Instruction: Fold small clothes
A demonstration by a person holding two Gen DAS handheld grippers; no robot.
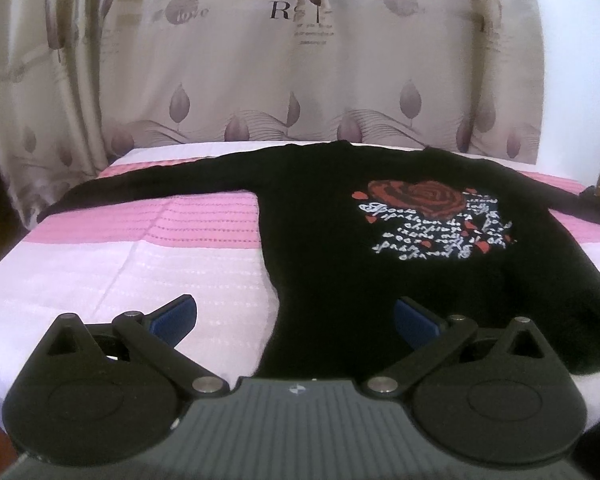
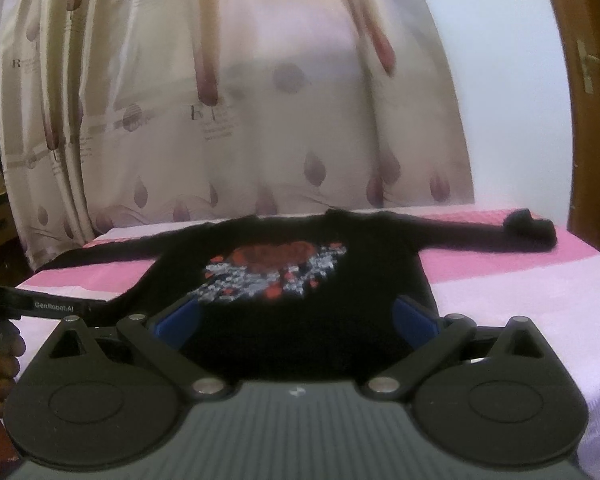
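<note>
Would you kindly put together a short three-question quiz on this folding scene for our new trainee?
1. True or false: the black sweater lies spread flat on the pink bedspread with both sleeves stretched out.
2. Which design is printed on the sweater's chest? A) a blue star B) a red rose over white script C) yellow stripes
3. Fill in: the fingers of the left gripper stand ____, with nothing held between them.

Key
1. True; the sweater is not yet folded.
2. B.
3. Open. The right gripper is open too, aimed at the sweater's hem.
</note>
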